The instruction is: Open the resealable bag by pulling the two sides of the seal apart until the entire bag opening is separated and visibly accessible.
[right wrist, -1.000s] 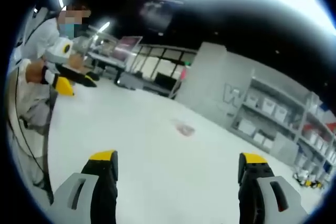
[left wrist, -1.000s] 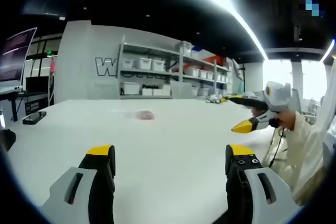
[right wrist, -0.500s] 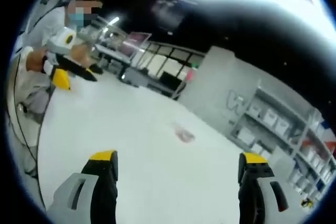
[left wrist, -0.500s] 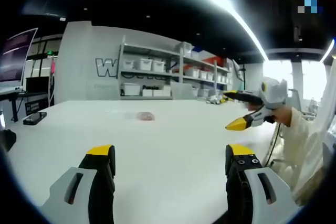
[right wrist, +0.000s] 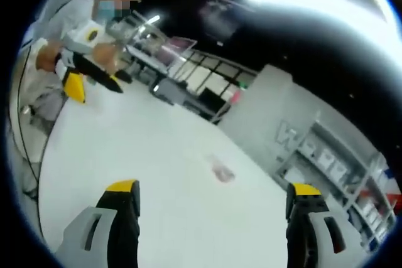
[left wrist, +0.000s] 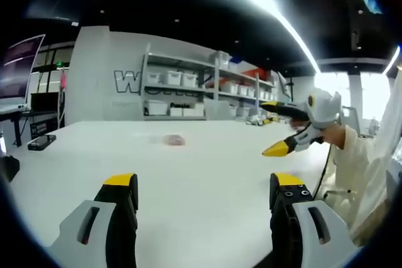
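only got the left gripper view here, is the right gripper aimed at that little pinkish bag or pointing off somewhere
Observer: In the right gripper view the bag lies ahead, between the lines of the right gripper's two jaws, well past their tips.
Operator: anything in its jaws
Observer: Nothing. Both yellow-tipped jaws stand wide apart over the bare white table.
Operator: how does my left one look from there
Observer: The left gripper shows at the upper left of that view, held in a hand, jaws apart, far off to the side of the bag.
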